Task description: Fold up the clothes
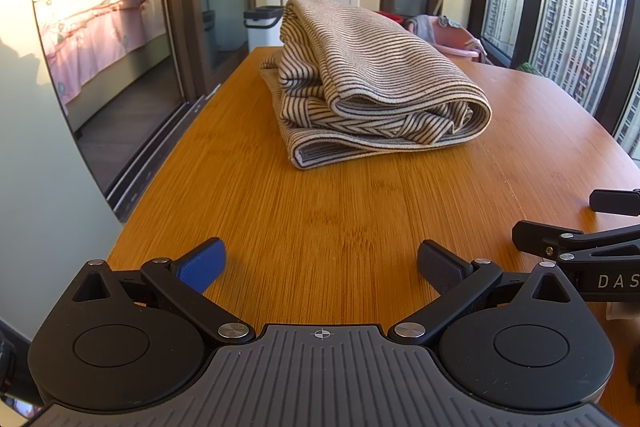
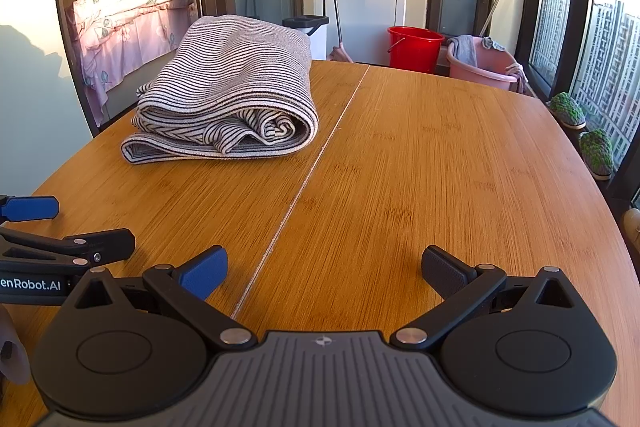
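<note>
**Striped garment folded, both grippers standing off**

Low sunlight is falling across a balcony room, with a bed (image 1: 100, 23) showing through the glass door at the far left. Next to the right, the striped garment (image 1: 372, 83) is lying toward the far left part of the wooden tabletop (image 1: 320, 211), left of the seam that runs down the boards. It is sitting as a thick, layered bundle, with its top layer wrapping over and curling under at the right; some inner layers are bunching unevenly at the near edge. Nearer the camera, the left hand-held gripper (image 1: 320, 265) is hovering over bare wood with its fingers spread wide and gripping nothing. Just to its right, the right hand-held gripper (image 2: 324, 267) is likewise gaping wide and carrying nothing, well apart from the cloth. Farther right, a red bucket (image 2: 414, 47) and a pink basin (image 2: 480, 67) are standing beyond the tabletop.

Judging by this, the folding is looking largely done; at most a tidying of the loose inner folds seems left.
</note>
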The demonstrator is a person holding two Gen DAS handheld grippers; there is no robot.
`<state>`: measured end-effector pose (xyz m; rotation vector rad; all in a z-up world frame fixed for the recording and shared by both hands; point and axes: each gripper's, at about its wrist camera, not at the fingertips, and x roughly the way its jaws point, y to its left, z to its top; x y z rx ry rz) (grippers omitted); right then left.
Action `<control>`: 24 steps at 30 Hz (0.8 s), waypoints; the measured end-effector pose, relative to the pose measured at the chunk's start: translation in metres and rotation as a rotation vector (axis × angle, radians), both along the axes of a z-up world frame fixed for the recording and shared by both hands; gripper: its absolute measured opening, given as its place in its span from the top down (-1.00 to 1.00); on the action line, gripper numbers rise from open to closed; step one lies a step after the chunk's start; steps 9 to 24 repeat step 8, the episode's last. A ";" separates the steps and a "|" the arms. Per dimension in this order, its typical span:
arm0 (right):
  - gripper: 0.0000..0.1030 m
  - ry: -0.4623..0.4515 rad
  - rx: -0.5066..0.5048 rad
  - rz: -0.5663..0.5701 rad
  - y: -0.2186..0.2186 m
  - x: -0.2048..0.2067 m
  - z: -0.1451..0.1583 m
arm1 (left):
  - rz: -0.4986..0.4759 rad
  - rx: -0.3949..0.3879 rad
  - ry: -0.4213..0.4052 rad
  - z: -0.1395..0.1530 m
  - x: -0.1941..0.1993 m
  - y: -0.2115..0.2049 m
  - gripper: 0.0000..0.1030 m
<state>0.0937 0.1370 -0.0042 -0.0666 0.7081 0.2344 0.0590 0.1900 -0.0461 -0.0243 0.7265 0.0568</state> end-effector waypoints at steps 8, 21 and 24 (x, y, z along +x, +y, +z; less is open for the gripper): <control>-1.00 0.000 -0.010 -0.044 -0.002 0.000 -0.001 | -0.002 -0.002 -0.001 0.000 0.000 0.001 -1.00; -1.00 0.000 -0.010 -0.044 -0.002 0.000 -0.001 | -0.002 -0.002 -0.001 0.000 0.000 0.001 -1.00; -1.00 0.000 -0.010 -0.044 -0.002 0.000 -0.001 | -0.002 -0.002 -0.001 0.000 0.000 0.001 -1.00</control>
